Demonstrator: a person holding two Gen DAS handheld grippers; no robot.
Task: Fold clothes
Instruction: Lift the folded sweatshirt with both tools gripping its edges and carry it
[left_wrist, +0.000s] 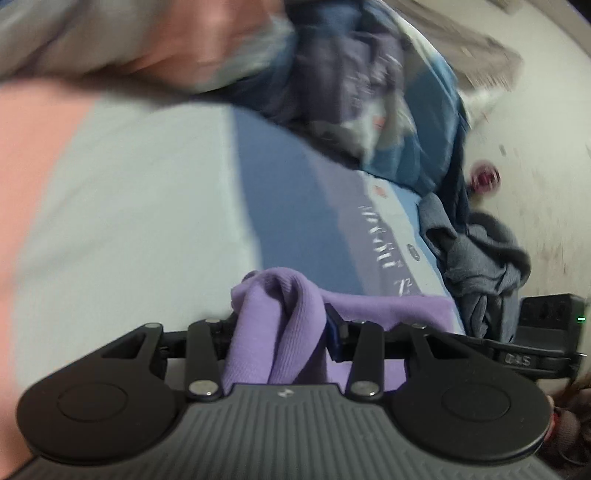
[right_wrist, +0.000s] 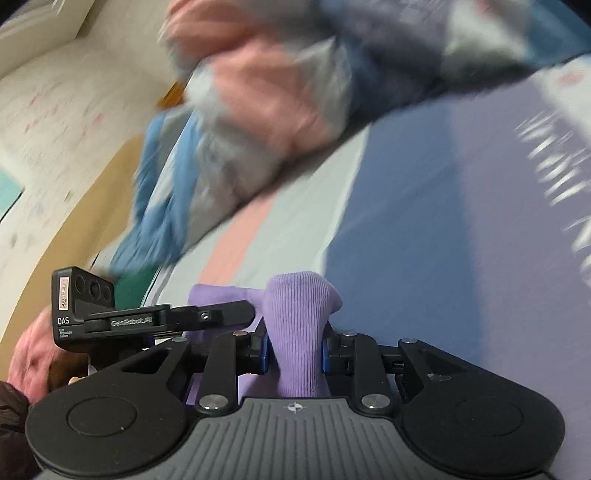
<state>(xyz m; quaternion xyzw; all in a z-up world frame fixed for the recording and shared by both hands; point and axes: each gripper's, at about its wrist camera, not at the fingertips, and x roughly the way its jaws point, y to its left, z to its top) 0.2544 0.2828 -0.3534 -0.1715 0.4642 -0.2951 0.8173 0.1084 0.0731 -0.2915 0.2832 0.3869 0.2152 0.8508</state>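
A purple ribbed garment (left_wrist: 280, 321) is bunched between the fingers of my left gripper (left_wrist: 282, 336), which is shut on it; more of the cloth stretches right toward the other gripper (left_wrist: 543, 343). In the right wrist view the same purple garment (right_wrist: 297, 325) stands up in a fold between the blue pads of my right gripper (right_wrist: 295, 354), which is shut on it. The left gripper (right_wrist: 155, 317) shows at the left of that view, holding the cloth's other end. The garment hangs just above a striped bedsheet (left_wrist: 155, 192).
The sheet has pink, pale blue, dark blue and lilac bands (right_wrist: 424, 206). A rumpled quilt (left_wrist: 369, 85) lies at the far side, blurred. A grey garment (left_wrist: 476, 258) is heaped at the bed's right edge. A hand (right_wrist: 29, 354) shows at lower left. Wall and floor lie beyond.
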